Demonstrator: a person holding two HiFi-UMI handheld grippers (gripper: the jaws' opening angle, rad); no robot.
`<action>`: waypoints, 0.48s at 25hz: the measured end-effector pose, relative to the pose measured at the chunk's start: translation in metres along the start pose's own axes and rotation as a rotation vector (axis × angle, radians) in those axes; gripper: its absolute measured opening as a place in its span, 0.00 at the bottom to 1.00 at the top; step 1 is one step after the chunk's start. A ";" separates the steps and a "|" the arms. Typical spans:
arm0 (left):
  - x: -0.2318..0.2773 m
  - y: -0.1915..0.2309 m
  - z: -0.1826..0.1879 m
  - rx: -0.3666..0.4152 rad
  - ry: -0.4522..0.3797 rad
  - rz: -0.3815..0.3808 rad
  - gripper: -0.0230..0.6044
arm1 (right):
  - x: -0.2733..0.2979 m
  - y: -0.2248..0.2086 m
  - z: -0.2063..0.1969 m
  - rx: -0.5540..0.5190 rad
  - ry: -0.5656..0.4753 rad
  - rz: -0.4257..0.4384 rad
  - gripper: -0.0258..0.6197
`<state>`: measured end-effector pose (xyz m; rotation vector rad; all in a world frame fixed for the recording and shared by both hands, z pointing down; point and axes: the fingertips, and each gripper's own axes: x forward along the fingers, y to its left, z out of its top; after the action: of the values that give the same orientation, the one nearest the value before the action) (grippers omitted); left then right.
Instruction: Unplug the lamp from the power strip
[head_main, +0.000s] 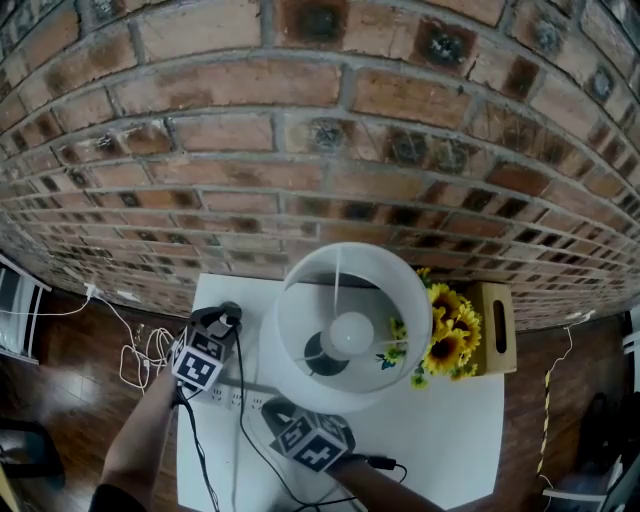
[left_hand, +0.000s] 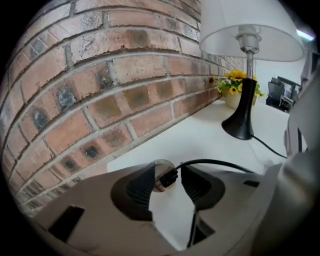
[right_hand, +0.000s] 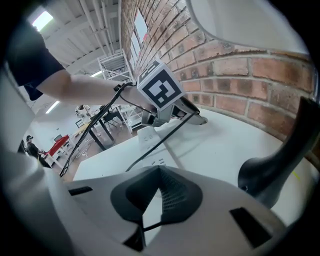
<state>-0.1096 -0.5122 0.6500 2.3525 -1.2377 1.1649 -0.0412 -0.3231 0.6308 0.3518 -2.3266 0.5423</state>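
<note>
- White rectangular table (head_main: 452, 440) stands against a red brick wall (head_main: 300, 150), on a dark wooden floor (head_main: 75, 335).
- Left gripper (left_hand: 168, 172): jaws apart, black plug (left_hand: 170, 178) between them.
- Right gripper (right_hand: 159, 169): jaws closed together, gripping nothing.

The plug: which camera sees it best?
Left gripper view: the plug sits close up between the left gripper's open jaws. In the head view that gripper covers it; the right gripper view leaves it too small to tell.

Your left gripper (head_main: 224, 318) is left of the white-shaded lamp (head_main: 345, 325) on the table (head_main: 455, 440); your right gripper (head_main: 272, 406) is nearer you.
</note>
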 end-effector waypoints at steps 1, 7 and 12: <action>-0.001 -0.001 0.002 -0.005 -0.002 -0.012 0.35 | 0.000 0.000 0.000 0.003 0.001 0.001 0.03; -0.004 0.000 -0.019 0.066 0.108 -0.025 0.37 | 0.000 0.000 0.000 0.015 -0.002 0.008 0.03; -0.018 0.003 -0.024 0.003 0.102 -0.022 0.38 | 0.000 -0.001 -0.001 0.007 -0.002 0.005 0.03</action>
<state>-0.1311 -0.4902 0.6518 2.2720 -1.1744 1.2637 -0.0403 -0.3235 0.6311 0.3499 -2.3285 0.5527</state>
